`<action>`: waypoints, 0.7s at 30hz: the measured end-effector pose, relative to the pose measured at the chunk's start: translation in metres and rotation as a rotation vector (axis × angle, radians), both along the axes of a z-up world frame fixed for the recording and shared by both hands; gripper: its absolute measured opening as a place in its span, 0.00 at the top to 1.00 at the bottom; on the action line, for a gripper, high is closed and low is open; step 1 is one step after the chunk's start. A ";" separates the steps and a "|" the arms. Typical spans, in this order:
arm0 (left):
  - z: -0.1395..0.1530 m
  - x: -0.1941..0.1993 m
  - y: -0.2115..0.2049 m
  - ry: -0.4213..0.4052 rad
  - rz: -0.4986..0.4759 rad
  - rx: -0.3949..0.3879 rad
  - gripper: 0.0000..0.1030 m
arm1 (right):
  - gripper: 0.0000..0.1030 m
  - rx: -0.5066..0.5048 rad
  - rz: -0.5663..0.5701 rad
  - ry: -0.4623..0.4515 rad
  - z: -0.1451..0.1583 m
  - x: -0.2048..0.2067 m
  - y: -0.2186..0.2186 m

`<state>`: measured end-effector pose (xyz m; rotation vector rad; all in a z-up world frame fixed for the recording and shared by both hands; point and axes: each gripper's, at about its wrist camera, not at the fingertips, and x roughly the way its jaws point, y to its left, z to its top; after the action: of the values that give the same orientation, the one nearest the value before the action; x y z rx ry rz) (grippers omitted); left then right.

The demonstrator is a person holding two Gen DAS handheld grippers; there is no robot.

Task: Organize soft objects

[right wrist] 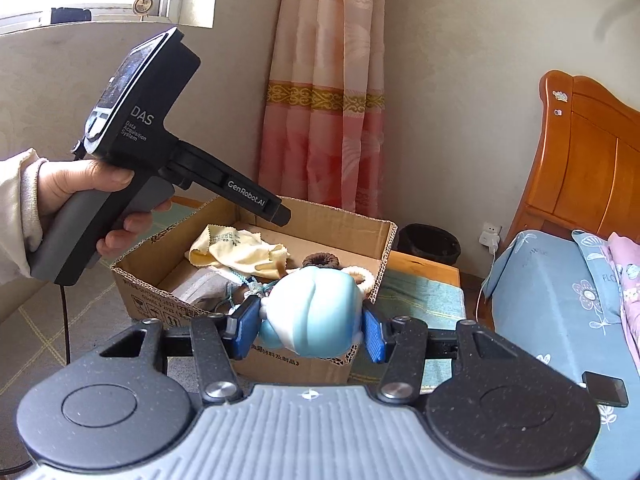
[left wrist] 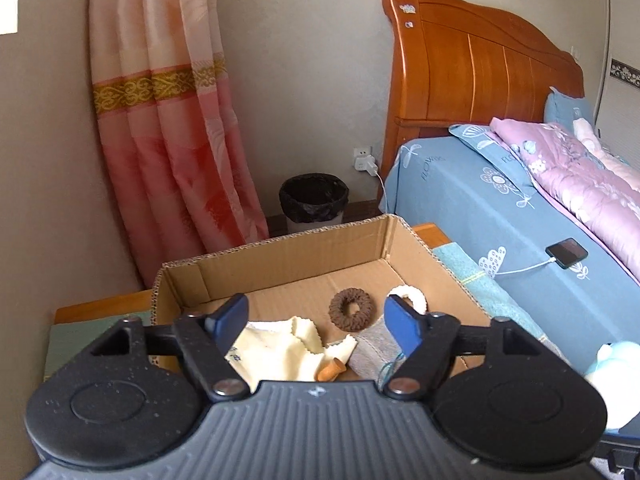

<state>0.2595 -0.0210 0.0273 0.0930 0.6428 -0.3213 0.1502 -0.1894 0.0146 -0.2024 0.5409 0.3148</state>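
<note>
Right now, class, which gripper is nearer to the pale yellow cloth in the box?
Left. The left gripper hovers open right above the yellow cloth; the right gripper, shut on a blue plush toy, is outside the cardboard box.

Home bedroom, wooden bed, quilt, pink curtain

Low wooden table with teal cloth, open cardboard box atop the cloth.

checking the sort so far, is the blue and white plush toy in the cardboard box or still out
Out. The right gripper grips the plush toy in front of the cardboard box.
</note>
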 end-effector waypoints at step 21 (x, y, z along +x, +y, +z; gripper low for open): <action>-0.001 -0.151 0.060 -0.038 0.251 0.053 0.01 | 0.44 0.015 0.001 0.093 0.018 0.079 0.040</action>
<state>0.1088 0.0392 0.0259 0.0683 0.6175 -0.0600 0.2294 -0.1495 0.0321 -0.1735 0.6305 0.3300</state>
